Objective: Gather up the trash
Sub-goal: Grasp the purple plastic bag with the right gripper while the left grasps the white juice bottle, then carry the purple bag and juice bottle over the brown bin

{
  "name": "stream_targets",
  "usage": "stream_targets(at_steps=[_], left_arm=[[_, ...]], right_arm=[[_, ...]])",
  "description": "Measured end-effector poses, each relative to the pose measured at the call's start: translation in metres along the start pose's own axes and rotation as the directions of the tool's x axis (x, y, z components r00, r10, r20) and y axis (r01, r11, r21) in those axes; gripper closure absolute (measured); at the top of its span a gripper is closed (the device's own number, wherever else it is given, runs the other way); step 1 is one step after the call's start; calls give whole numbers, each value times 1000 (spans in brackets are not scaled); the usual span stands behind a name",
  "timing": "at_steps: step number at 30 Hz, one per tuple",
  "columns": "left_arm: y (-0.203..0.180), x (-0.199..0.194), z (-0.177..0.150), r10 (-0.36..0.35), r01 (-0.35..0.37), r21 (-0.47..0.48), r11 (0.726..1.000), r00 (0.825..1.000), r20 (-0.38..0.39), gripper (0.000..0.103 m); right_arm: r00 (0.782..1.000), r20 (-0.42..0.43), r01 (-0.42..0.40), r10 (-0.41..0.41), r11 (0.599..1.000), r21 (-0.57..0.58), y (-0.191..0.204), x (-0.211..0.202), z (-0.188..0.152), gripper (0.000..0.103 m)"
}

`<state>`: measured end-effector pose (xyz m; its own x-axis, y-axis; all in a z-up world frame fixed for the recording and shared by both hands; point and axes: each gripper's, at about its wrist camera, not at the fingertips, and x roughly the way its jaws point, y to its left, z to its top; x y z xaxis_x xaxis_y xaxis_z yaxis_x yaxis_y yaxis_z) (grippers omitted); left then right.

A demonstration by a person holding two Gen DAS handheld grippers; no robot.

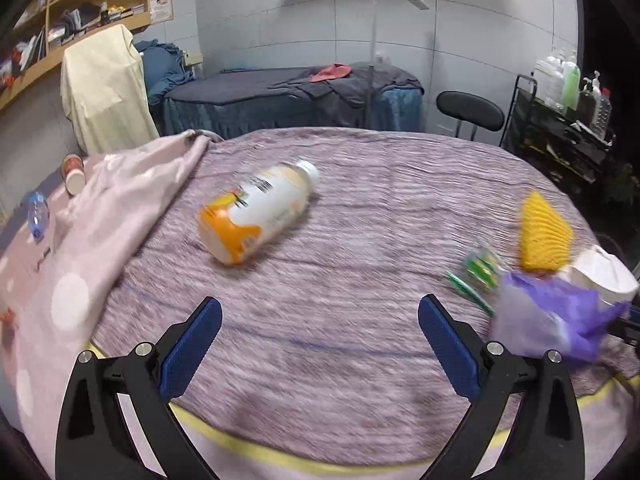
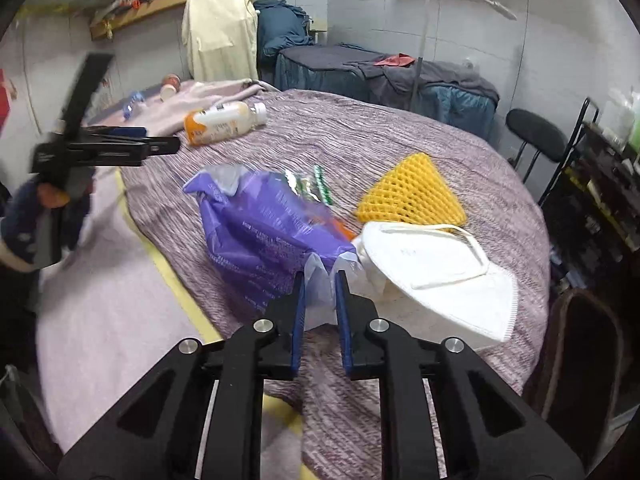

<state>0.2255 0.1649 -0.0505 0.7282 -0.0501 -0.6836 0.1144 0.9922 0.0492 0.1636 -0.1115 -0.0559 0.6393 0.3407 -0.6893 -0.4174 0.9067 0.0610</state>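
A purple plastic bag (image 2: 260, 228) lies on the purple bedspread (image 2: 380, 140). My right gripper (image 2: 320, 280) is shut on the bag's pale edge. The bag also shows at the right of the left wrist view (image 1: 556, 316). An orange-and-white bottle (image 1: 258, 212) lies on its side mid-bed, ahead of my left gripper (image 1: 320, 312), which is open, empty and apart from it. The left gripper appears at the left of the right wrist view (image 2: 160, 146). A green wrapper (image 1: 478, 270), a yellow foam net (image 1: 542, 232) and a white face mask (image 2: 436, 276) lie beside the bag.
A pink dotted blanket (image 1: 80, 240) covers the bed's left side, with a paper cup (image 1: 74, 174) and a small clear bottle (image 1: 38, 214) by it. A massage bed (image 1: 288, 96), a black stool (image 1: 470, 110), a black cart (image 1: 560, 128) and wall shelves (image 1: 80, 8) stand behind.
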Motion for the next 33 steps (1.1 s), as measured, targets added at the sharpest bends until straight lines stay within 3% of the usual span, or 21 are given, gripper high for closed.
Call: stream_targets(at_steps=[6, 9, 12, 15, 18, 20, 23, 33], left_arm=[[36, 38, 45, 35, -33, 44, 999, 999, -40, 6], [41, 62, 64, 87, -77, 122, 989, 993, -78, 6], [39, 96, 75, 79, -46, 190, 981, 982, -169, 6], [35, 127, 77, 47, 14, 217, 976, 960, -275, 6], [27, 151, 74, 95, -8, 266, 964, 945, -314, 10], [23, 155, 74, 104, -18, 275, 961, 948, -301, 20], [23, 149, 76, 55, 12, 220, 975, 953, -297, 42], [5, 101, 49, 43, -15, 146, 989, 980, -194, 43]], right_arm=[[997, 56, -57, 56, 998, 24, 10, -15, 12, 89], [995, 72, -72, 69, 997, 40, 13, -17, 18, 89], [993, 83, -85, 80, 995, 53, 14, -19, 20, 89], [993, 86, -90, 85, 994, 67, 14, -19, 20, 89], [992, 87, -99, 93, 992, 77, 13, -21, 19, 89], [991, 92, -102, 94, 992, 78, 13, -23, 18, 89], [990, 102, -111, 102, 990, 86, 9, -25, 18, 89], [983, 146, -133, 115, 983, 122, 1, -37, 8, 89]])
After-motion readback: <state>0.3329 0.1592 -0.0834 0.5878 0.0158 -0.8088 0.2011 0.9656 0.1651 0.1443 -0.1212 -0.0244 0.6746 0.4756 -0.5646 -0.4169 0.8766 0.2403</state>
